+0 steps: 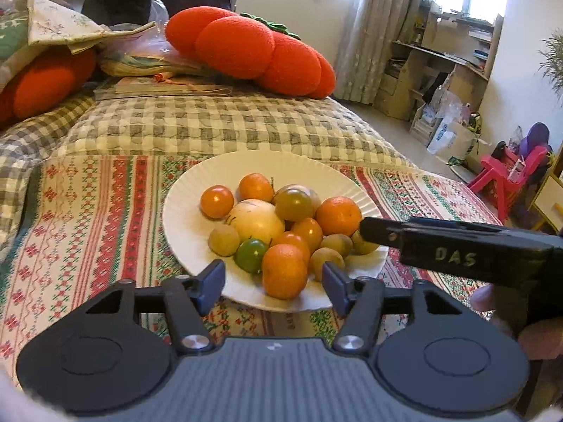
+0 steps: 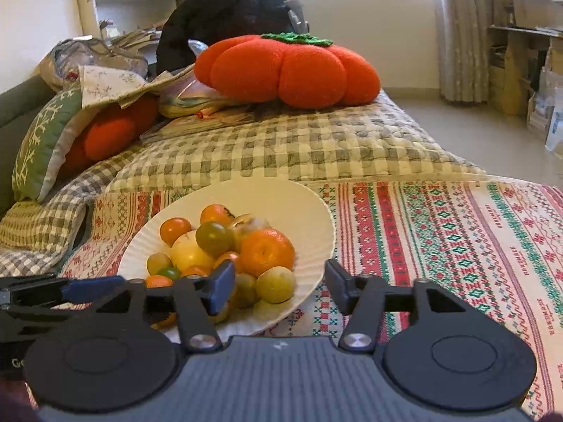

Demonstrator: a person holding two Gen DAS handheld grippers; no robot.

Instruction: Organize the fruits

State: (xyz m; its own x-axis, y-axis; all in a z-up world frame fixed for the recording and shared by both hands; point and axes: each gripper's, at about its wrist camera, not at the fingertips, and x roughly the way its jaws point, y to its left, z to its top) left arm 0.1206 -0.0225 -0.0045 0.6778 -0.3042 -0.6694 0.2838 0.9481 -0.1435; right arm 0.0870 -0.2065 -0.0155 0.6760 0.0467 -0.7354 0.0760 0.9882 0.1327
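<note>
The fruits (image 1: 278, 232) all lay heaped on a white plate (image 1: 183, 218) that sat on the patterned cloth (image 1: 88, 211) over the bed — oranges, small tomatoes, a pale yellow fruit and several little yellow-green ones. By my reading the gathering looked largely done; no fruit showed loose on the cloth, though any sorting by kind was not yet made.

The left gripper (image 1: 273, 283) had its fingers spread, with the nearest orange (image 1: 283, 270) framed between them but not pinched. The right gripper (image 2: 279, 286) also stood spread and empty, over the plate's near right rim.

The fruits were roundish, so no long axis or heading could be told; the plate was round too, lying roughly flat.
</note>
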